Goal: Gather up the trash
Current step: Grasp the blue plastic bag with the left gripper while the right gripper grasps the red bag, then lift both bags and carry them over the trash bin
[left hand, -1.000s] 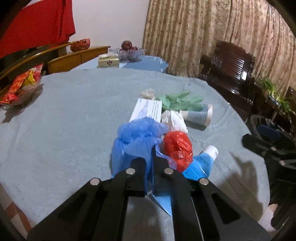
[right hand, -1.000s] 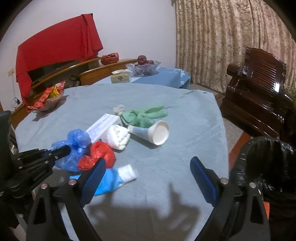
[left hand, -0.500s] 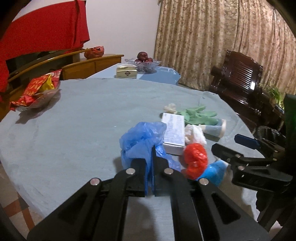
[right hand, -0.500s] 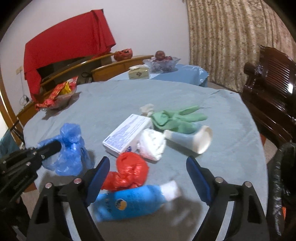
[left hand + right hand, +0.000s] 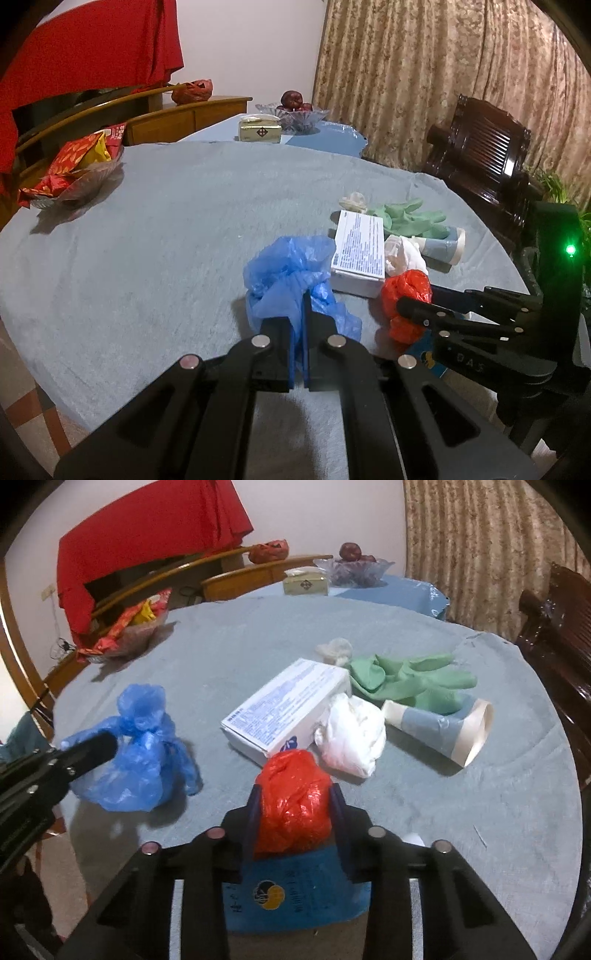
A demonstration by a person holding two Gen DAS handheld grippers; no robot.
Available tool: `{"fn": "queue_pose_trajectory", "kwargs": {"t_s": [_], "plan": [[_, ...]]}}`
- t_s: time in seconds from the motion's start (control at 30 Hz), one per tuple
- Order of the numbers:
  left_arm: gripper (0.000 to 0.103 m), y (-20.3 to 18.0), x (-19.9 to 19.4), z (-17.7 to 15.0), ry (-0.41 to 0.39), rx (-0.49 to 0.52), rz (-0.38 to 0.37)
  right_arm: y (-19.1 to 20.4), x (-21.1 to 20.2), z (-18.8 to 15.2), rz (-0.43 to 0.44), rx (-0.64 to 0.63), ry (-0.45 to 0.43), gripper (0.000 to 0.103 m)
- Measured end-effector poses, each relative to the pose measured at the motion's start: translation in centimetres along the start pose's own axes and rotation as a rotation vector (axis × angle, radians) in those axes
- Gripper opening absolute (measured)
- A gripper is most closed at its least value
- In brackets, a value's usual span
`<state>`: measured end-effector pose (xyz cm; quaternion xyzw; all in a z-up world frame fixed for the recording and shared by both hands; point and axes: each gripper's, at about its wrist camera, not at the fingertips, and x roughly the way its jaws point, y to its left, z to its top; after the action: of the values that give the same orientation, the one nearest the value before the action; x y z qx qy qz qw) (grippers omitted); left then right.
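Trash lies clustered on the right half of the round counter (image 5: pixel 221 646), which is draped in a grey-blue cloth. The left gripper (image 5: pixel 300 325) reaches forward low over the near edge, its two fingers nearly together and pinching a fold of the blue plastic bag (image 5: pixel 288 269); the bag bulges up ahead of the fingertips. In the right wrist view the same blue plastic bag (image 5: pixel 140 749) sits at the left with the left gripper's dark finger (image 5: pixel 88 747) against it.

The right gripper (image 5: pixel 295 805) comes in from the near edge, level with the counter, its fingers partly closed around the red plastic bag (image 5: pixel 293 805), one pad on each side of it. Below the red bag, between the gripper's arms, lies a blue bottle (image 5: pixel 295 893) on its side.

Just beyond the red bag are a white box (image 5: pixel 284 705) with printed text, a crumpled white bag (image 5: pixel 354 734), a tipped paper cup (image 5: pixel 443 731) and green gloves (image 5: pixel 410 681), all close together, some touching. From the left wrist camera the right gripper (image 5: pixel 406 306) crosses from the right side, against the red plastic bag (image 5: pixel 404 291).
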<state>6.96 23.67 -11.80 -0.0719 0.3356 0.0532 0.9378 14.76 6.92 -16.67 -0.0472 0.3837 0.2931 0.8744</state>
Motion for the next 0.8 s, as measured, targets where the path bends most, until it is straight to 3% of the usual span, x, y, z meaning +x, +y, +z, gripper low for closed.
{"fn": "queue_pose_trajectory", "kwargs": {"t_s": [0.43, 0.8], "plan": [[0.002, -3.0, -3.4, 2.9, -0.112, 0.016, -0.069, -1.5, -7.2, 3.1, -0.003, 0.013, -0.178, 0.035], [0.002, -9.4, -4.7, 4.5, -0.151, 0.091, -0.194, -5.7, -13.2, 2.6, -0.089, 0.065, -0.249, 0.035]]}}
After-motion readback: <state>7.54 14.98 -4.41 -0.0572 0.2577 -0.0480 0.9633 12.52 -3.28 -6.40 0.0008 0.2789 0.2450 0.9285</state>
